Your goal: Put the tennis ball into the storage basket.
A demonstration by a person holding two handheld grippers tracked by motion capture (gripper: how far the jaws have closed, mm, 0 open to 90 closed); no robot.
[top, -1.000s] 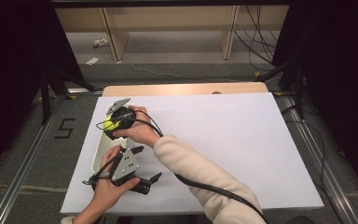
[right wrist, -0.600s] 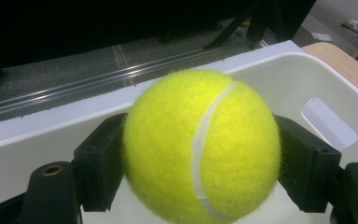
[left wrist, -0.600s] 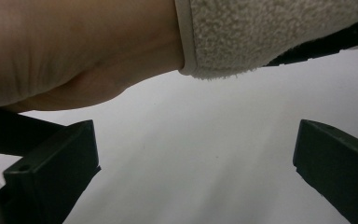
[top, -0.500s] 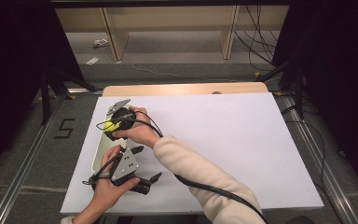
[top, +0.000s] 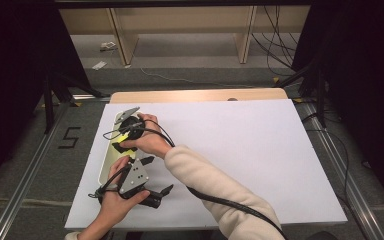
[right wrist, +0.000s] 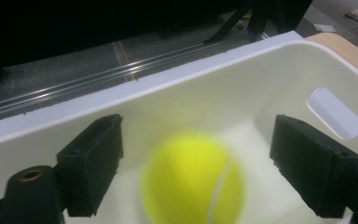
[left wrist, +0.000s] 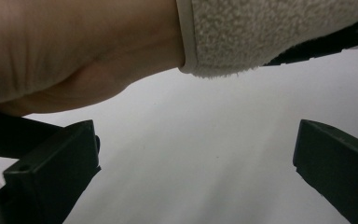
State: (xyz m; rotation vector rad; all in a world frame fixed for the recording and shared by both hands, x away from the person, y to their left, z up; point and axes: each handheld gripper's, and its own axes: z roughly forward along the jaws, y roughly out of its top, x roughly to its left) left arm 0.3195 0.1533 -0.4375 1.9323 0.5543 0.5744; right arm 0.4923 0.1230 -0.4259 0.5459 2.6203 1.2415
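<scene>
Hovering over the white bin, the right gripper spreads its jaws, a blurred, unlabelled tennis ball loose between them. Nearby, the left gripper gapes empty above the table.

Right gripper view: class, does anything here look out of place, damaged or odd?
Nothing looks damaged or spilled. The ball is blurred between the open jaws of the right claw, inside the white bin; whether it is touching the bin floor cannot be told.

Tennis ball now loose, blurred, between parted right hand-held gripper jaws.
</scene>
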